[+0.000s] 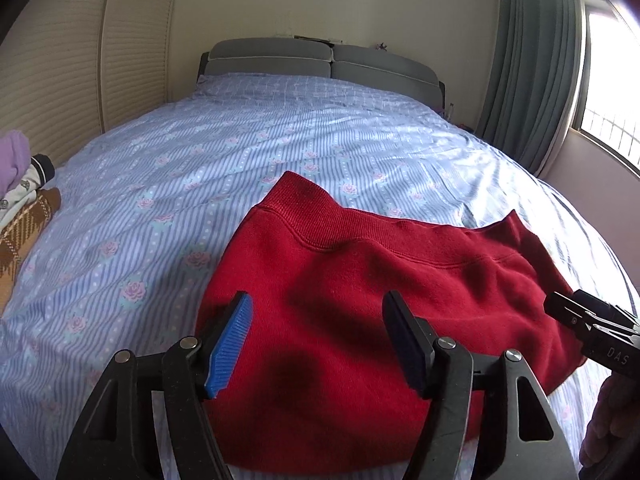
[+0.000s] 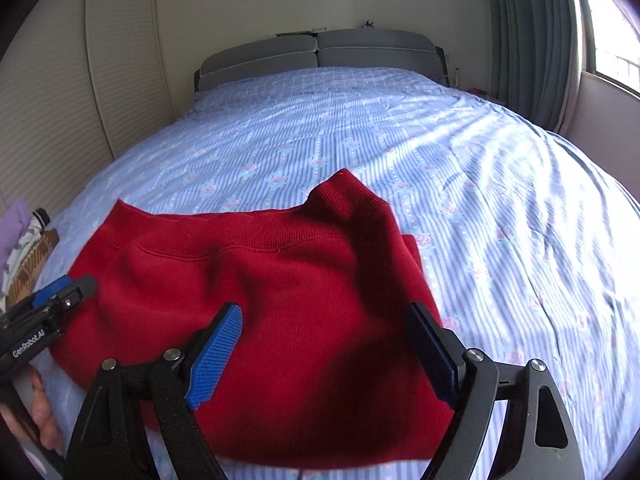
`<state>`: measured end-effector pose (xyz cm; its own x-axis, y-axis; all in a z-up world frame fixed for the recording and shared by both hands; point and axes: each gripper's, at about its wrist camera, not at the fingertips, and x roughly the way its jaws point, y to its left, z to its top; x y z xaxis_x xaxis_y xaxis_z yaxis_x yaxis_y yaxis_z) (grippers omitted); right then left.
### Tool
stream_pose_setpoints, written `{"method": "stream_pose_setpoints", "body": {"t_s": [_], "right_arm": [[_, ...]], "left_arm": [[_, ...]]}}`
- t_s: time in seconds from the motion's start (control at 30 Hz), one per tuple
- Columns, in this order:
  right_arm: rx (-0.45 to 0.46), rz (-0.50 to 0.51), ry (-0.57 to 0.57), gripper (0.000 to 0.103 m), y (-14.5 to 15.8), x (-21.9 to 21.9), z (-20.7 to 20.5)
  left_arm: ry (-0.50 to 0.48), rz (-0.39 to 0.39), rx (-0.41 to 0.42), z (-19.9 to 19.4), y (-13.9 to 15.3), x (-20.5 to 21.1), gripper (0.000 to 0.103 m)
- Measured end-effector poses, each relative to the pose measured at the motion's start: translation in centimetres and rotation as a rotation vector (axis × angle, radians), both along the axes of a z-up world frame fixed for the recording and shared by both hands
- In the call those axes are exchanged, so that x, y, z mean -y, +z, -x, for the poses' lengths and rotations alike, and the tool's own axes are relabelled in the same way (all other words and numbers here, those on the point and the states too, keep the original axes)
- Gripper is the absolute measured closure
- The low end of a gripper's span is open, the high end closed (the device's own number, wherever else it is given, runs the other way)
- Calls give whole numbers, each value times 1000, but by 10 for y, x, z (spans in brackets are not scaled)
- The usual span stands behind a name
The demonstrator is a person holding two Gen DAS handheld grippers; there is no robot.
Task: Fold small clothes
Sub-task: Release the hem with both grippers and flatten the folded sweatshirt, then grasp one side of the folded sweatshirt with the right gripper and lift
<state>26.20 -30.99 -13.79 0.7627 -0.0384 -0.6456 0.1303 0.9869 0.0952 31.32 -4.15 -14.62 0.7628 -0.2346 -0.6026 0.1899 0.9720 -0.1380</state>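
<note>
A red knit garment [image 1: 360, 300] lies folded on the blue floral bed sheet [image 1: 200, 184], ribbed band toward the headboard. My left gripper [image 1: 320, 312] is open and empty, hovering just above the garment's left part. My right gripper [image 2: 324, 320] is open and empty above the garment's [image 2: 280, 300] right part. The right gripper's tip also shows at the right edge of the left wrist view [image 1: 560, 308]. The left gripper's tip shows at the left edge of the right wrist view [image 2: 64, 286]. Neither holds cloth.
A pile of other clothes, purple, white and brown plaid [image 1: 24, 208], sits at the bed's left edge. A louvred wardrobe [image 1: 60, 80] stands to the left. A grey headboard [image 1: 320, 64] is at the far end. Curtains and a window [image 1: 600, 100] are on the right.
</note>
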Motion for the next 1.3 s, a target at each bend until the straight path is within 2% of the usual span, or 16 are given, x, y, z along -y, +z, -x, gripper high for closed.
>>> {"method": "stream_pose_setpoints", "body": {"t_s": [0.1, 0.2, 0.3, 0.43, 0.6, 0.73, 0.9, 1.3], "right_arm": [[0, 3, -6, 19, -3, 1, 20], [-61, 17, 6, 19, -20, 1, 23], [-116, -26, 25, 14, -35, 5, 18], [-117, -40, 19, 14, -24, 9, 17], [-40, -149, -46, 14, -5, 29, 46], [-1, -202, -92, 14, -4, 37, 68], [2, -281, -116, 14, -16, 44, 85], [1, -541, -142, 14, -54, 58, 69]], "left_arm": [[0, 7, -8, 16, -3, -5, 34], [9, -6, -34, 20, -15, -8, 34], [13, -25, -61, 15, -28, -6, 34], [24, -38, -58, 16, -21, -2, 34], [37, 10, -49, 34, -1, -5, 33], [43, -12, -28, 55, 10, -1, 29], [50, -47, -16, 74, 15, 7, 29], [64, -63, -13, 80, 17, 17, 29]]}}
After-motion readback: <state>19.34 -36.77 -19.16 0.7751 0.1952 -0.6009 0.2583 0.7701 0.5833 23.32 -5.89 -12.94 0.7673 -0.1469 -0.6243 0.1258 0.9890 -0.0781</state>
